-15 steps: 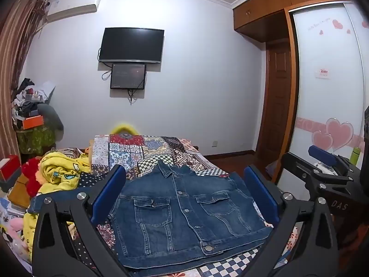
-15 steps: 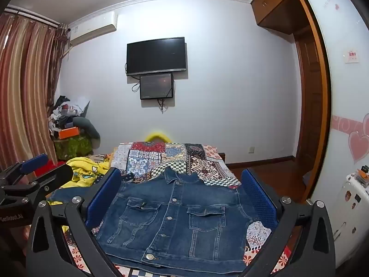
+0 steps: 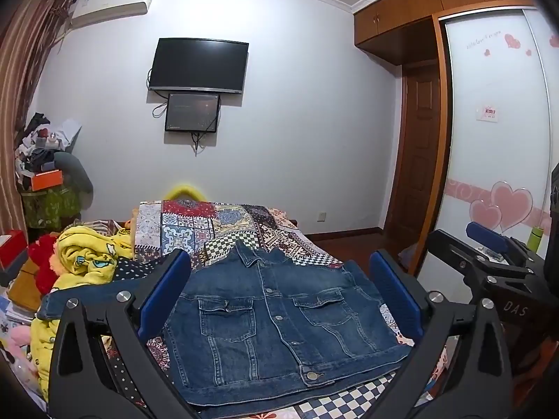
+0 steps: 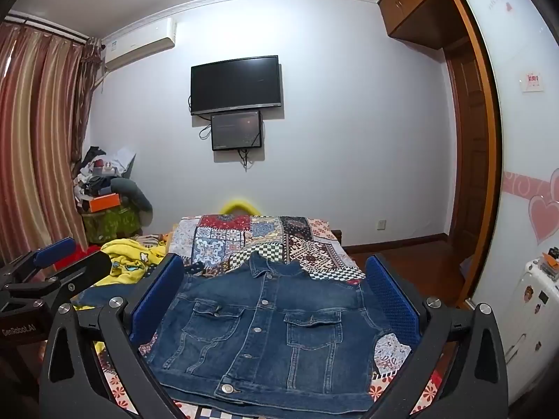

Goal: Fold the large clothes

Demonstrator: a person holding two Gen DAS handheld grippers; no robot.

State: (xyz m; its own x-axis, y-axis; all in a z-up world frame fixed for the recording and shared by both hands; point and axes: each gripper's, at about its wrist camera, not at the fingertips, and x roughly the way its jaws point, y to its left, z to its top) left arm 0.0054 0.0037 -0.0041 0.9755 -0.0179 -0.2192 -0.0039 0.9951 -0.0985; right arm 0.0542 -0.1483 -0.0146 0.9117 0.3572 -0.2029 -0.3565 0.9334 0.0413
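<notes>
Twin low views over bed (image 3: 244,220)

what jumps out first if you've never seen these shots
A blue denim jacket lies buttoned and front up on the patchwork bedspread, dead centre. Each view frames it between wide-open blue-padded fingers: the left claw and the right claw, neither holding anything. Behind, a dark TV hangs on the white wall.

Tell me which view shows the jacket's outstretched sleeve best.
Left wrist: the denim jacket's sleeve stretches out past the left finger toward the yellow blanket. In the right wrist view only a sliver shows.
</notes>
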